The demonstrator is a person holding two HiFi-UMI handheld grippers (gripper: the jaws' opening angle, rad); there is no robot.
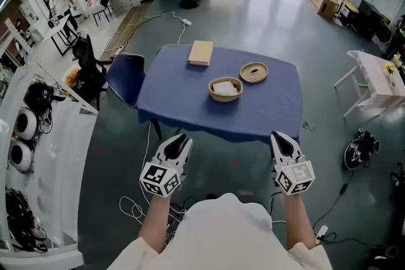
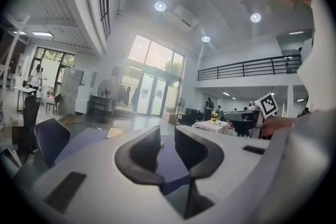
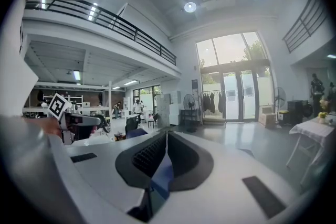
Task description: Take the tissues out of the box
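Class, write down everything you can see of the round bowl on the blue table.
The bowl is round, shallow and tan, and looks like wood or bamboo. It stands upright and open-topped on the blue cloth, near the table's middle, toward the person's edge. White tissue lies inside, about level with the rim. A round tan lid with a dark slot lies apart from it, behind and to the right. Only the cloth and the tissue touch the bowl.

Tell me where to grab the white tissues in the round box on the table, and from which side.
Pinch the top of the tissues near their middle, coming straight down from above. The round box walls them in on every side, and the lid lies apart from it, so probably only the top is open.
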